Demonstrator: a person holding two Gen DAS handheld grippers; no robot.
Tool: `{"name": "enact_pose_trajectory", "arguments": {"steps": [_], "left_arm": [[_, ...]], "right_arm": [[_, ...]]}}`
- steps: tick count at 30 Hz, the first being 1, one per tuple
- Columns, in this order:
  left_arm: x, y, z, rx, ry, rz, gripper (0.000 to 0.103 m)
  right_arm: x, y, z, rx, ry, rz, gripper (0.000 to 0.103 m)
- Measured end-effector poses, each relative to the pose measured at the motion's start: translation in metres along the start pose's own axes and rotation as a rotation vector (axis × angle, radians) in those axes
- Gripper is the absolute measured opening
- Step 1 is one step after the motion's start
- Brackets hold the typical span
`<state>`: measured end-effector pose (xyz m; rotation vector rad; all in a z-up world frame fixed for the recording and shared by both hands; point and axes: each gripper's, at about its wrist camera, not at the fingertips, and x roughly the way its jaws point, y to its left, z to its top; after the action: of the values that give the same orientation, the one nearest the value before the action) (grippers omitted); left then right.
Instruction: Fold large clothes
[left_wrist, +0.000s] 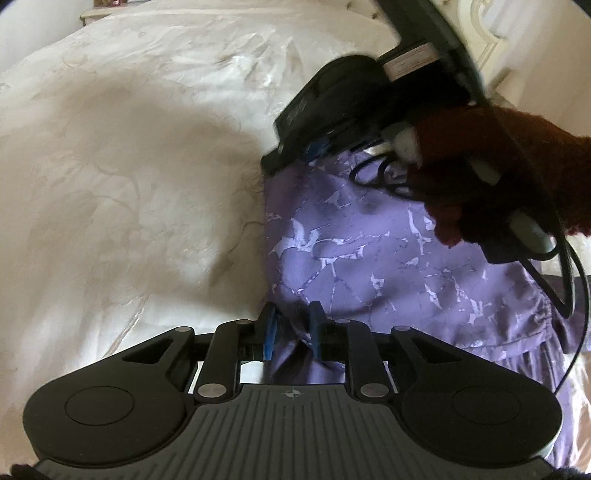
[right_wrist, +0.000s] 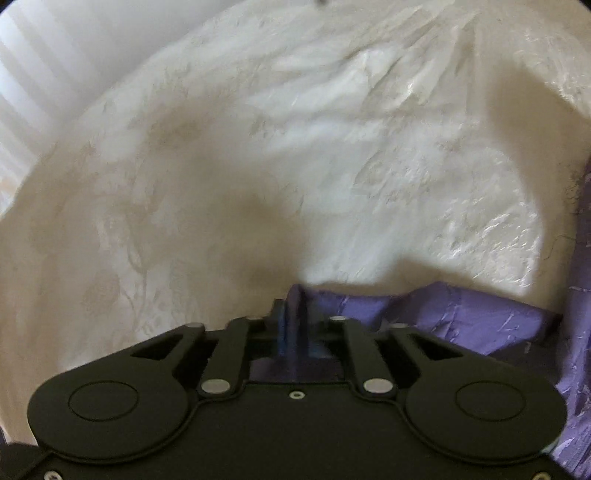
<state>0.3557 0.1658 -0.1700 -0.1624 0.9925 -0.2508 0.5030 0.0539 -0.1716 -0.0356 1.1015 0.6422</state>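
A purple patterned garment (left_wrist: 369, 240) lies on the cream bedspread (left_wrist: 129, 166). The left gripper (left_wrist: 291, 332) pinches its edge at six o'clock; the right gripper (right_wrist: 295, 332) clamps a fold likewise.

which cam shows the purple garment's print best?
Left wrist. The purple garment spreads wide there, its pale marbled print sharp, on the white bedspread. Right wrist shows only a bunched edge and a strip at the frame's right.

Each gripper (left_wrist: 290, 329) was black with blue pads (left_wrist: 267, 334) and silver pivot screws. A fuzzy rust-brown sleeve (left_wrist: 517, 166) showed; black cables (left_wrist: 569, 280) trailed beneath it.
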Motion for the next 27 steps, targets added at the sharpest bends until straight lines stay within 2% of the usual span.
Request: {"name": "enact_pose_trajectory", "arguments": {"steps": [1, 3, 6, 9, 11, 15, 18, 20, 22, 24, 27], "left_arm": [[-0.002, -0.001, 0.001, 0.004, 0.002, 0.013, 0.028], [-0.010, -0.003, 0.004, 0.022, -0.020, 0.041, 0.030], [-0.025, -0.011, 0.009, 0.058, -0.084, 0.077, 0.035], [-0.033, -0.023, 0.014, 0.092, -0.139, 0.042, 0.052], [-0.028, -0.035, 0.018, 0.130, -0.137, 0.009, 0.057], [-0.005, -0.055, 0.026, 0.204, -0.109, -0.049, 0.058], [0.018, -0.057, 0.032, 0.248, -0.094, -0.038, 0.059], [0.039, -0.049, 0.037, 0.226, -0.035, 0.003, 0.059], [0.066, -0.032, 0.040, 0.159, 0.091, 0.021, 0.059], [0.071, -0.023, 0.040, 0.135, 0.093, -0.015, 0.061], [0.065, -0.027, 0.040, 0.191, 0.101, -0.013, 0.062]], "right_arm": [[-0.008, -0.003, 0.001, 0.020, -0.042, 0.001, 0.049], [-0.032, -0.012, 0.000, 0.057, -0.155, 0.004, 0.056], [-0.077, -0.031, -0.010, 0.118, -0.281, -0.011, 0.057], [-0.114, -0.052, -0.036, 0.175, -0.337, -0.058, 0.058], [-0.133, -0.066, -0.063, 0.219, -0.343, -0.111, 0.058], [-0.156, -0.089, -0.124, 0.319, -0.298, -0.211, 0.058], [-0.165, -0.097, -0.166, 0.349, -0.232, -0.279, 0.058], [-0.168, -0.101, -0.190, 0.380, -0.201, -0.298, 0.058], [-0.171, -0.105, -0.207, 0.408, -0.181, -0.316, 0.058], [-0.173, -0.108, -0.215, 0.426, -0.171, -0.315, 0.058], [-0.174, -0.107, -0.213, 0.412, -0.176, -0.312, 0.058]]}}
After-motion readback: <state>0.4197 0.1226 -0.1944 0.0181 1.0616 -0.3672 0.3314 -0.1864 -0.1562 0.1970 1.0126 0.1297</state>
